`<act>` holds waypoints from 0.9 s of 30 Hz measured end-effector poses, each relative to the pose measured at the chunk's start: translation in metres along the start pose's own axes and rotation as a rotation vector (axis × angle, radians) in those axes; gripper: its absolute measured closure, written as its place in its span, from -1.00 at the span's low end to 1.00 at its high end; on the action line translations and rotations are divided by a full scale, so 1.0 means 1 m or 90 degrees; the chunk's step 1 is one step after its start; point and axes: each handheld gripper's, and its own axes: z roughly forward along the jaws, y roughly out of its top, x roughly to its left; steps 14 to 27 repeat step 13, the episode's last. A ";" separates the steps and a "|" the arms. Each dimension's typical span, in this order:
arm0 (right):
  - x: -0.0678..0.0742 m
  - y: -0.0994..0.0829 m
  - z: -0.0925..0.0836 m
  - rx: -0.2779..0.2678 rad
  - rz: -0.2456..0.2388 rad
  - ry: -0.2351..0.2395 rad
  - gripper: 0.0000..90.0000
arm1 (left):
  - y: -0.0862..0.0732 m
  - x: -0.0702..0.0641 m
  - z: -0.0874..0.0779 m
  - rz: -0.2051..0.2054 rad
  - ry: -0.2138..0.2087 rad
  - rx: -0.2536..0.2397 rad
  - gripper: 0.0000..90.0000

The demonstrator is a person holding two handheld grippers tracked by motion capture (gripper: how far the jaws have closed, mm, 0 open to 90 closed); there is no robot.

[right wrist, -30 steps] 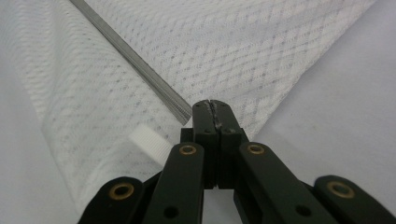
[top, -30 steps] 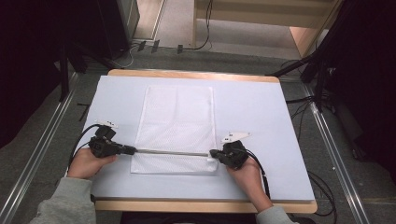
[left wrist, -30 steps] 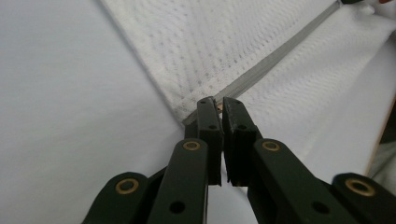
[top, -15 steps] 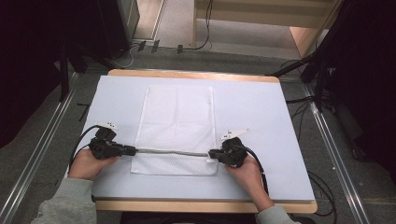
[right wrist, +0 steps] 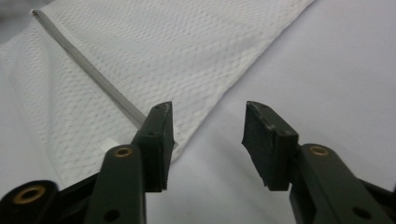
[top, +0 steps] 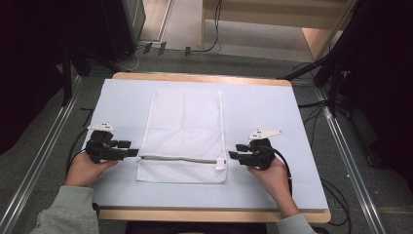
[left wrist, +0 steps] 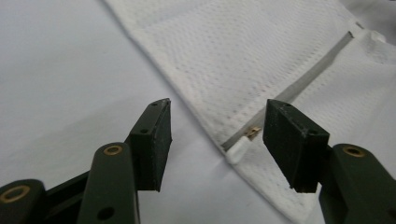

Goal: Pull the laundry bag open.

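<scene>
Lying flat mid-table, the white mesh bag [top: 184, 136] has its grey zipper [top: 180, 159] near the front edge. Both jaws have just been opening — left gripper [top: 131, 152] and right gripper [top: 233, 155] gape empty at its ends; the right jaw hides that zipper end.

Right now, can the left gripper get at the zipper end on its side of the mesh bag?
Probably yes: the left gripper is open, and the zipper end lies flat just ahead between its fingers, with nothing in between.

1 mesh bag [top: 185, 131], 1 zipper [top: 180, 159], 2 grippers, 1 table [top: 272, 105].
</scene>
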 end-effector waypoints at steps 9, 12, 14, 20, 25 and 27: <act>-0.022 -0.006 -0.008 0.001 0.028 -0.035 -0.13 | -0.004 0.018 -0.003 -0.056 0.037 -0.005 -0.17; -0.024 -0.007 -0.007 0.001 0.034 -0.039 -0.17 | -0.003 0.019 -0.003 -0.060 0.040 -0.008 -0.18; -0.025 -0.007 -0.006 0.001 0.032 -0.039 -0.18 | -0.003 0.019 -0.003 -0.061 0.040 -0.009 -0.19; -0.025 -0.007 -0.006 0.001 0.032 -0.039 -0.18 | -0.003 0.019 -0.003 -0.061 0.040 -0.009 -0.19; -0.025 -0.007 -0.006 0.001 0.032 -0.039 -0.18 | -0.003 0.019 -0.003 -0.061 0.040 -0.009 -0.19; -0.025 -0.007 -0.006 0.001 0.032 -0.039 -0.18 | -0.003 0.019 -0.003 -0.061 0.040 -0.009 -0.19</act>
